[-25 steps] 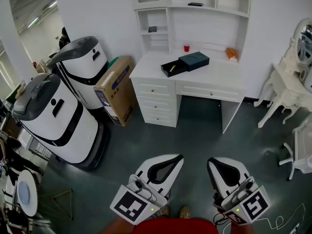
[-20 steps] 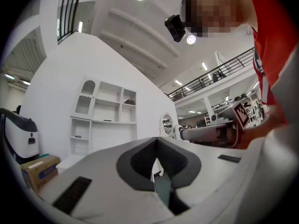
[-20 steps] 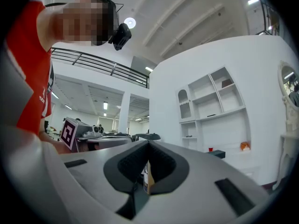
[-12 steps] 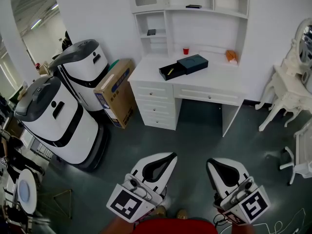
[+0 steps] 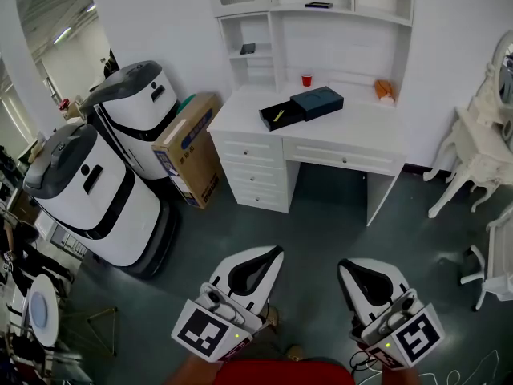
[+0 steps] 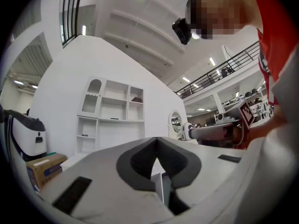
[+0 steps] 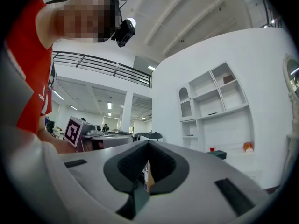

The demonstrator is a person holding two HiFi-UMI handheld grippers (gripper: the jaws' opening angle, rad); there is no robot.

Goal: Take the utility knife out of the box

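Observation:
A black open box [image 5: 280,115] lies on the white desk [image 5: 353,131] far ahead, with the yellow utility knife [image 5: 280,115] inside it. Its dark lid [image 5: 317,102] rests beside it on the right. My left gripper [image 5: 270,254] and right gripper [image 5: 345,266] hover low over the floor, well short of the desk, both pointing toward it. Each is shut with nothing held: the jaw tips meet in the left gripper view [image 6: 156,138] and in the right gripper view [image 7: 148,143]. In the right gripper view, the lid [image 7: 218,154] shows small on the desk.
Two white-and-grey robot bodies [image 5: 92,187] [image 5: 136,103] and a leaning cardboard box [image 5: 188,147] stand to the left of the desk. On the desk sit a red cup [image 5: 306,79] and an orange object [image 5: 384,91]. White ornate furniture [image 5: 473,151] stands at the right.
Both grippers have drifted forward over the floor toward the desk, staying shut. The left one has shifted slightly left in the head view.

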